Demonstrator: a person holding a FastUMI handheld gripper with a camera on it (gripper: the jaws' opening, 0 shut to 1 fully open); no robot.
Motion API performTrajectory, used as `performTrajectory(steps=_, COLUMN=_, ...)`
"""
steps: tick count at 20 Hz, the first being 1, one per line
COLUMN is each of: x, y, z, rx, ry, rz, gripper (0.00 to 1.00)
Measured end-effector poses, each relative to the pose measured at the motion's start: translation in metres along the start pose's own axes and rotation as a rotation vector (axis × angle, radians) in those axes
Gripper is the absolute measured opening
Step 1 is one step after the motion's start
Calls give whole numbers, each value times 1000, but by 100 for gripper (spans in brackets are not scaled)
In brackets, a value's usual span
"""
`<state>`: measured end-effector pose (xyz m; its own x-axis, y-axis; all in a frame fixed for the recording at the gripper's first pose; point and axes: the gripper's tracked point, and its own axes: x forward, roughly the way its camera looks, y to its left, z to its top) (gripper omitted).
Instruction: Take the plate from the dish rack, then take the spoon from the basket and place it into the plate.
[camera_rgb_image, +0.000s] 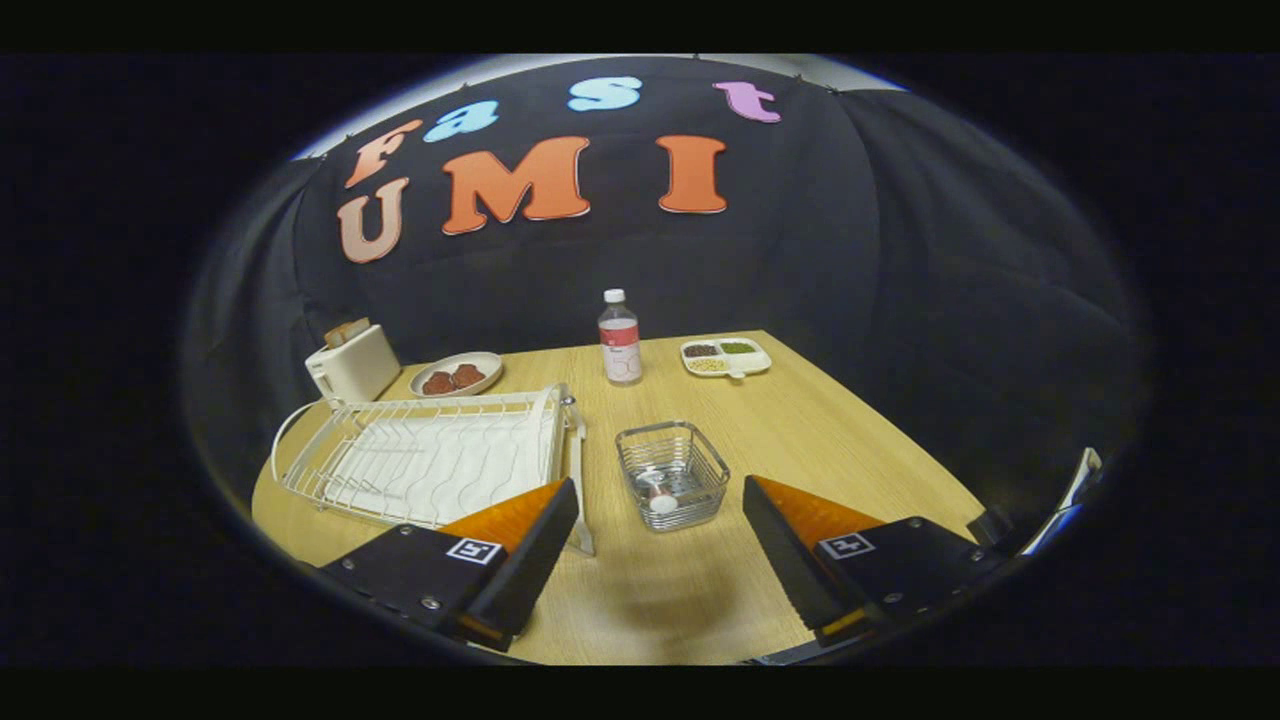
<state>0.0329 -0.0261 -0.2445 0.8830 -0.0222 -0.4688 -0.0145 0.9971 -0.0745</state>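
hovering with the gripper spread wide and empty, so we're starting on the plate in the dish rack. next it's swinging left, i guess.

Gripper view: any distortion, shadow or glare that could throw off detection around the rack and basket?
Gripper view: fisheye bends the light wooden table edges and the white wire dish rack; a soft shadow lies on the table between the open hand-held gripper fingers; no strong glare; the white spoon in the small metal wire basket looks small and slightly blurred.
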Motion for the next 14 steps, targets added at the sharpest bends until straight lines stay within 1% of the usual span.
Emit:
performTrajectory(steps=3, x=16, y=2, z=-1, rx=9, ry=-10, rz=31, gripper=98)
performTrajectory(steps=5, x=27, y=2, z=-2, rx=-8, ry=-29, rz=41, gripper=89)
performTrajectory(steps=6, x=32, y=2, z=-3, rx=-15, ry=-33, rz=51, gripper=81)
performTrajectory(steps=7, x=36, y=3, z=-6, rx=-21, ry=-29, rz=57, gripper=76)
performTrajectory(steps=8, x=41, y=3, z=-9, rx=-29, ry=-22, rz=61, gripper=65)
performTrajectory(steps=9, x=45, y=3, z=-11, rx=-35, ry=-19, rz=64, gripper=59)
performTrajectory(steps=10, x=48, y=4, z=-12, rx=-40, ry=-19, rz=70, gripper=47)
performTrajectory(steps=11, x=50, y=6, z=-13, rx=-47, ry=-21, rz=74, gripper=42)
performTrajectory(steps=12, x=51, y=5, z=-13, rx=-57, ry=-25, rz=73, gripper=30)
performTrajectory(steps=14, x=51, y=6, z=-9, rx=-63, ry=-39, rz=75, gripper=15)
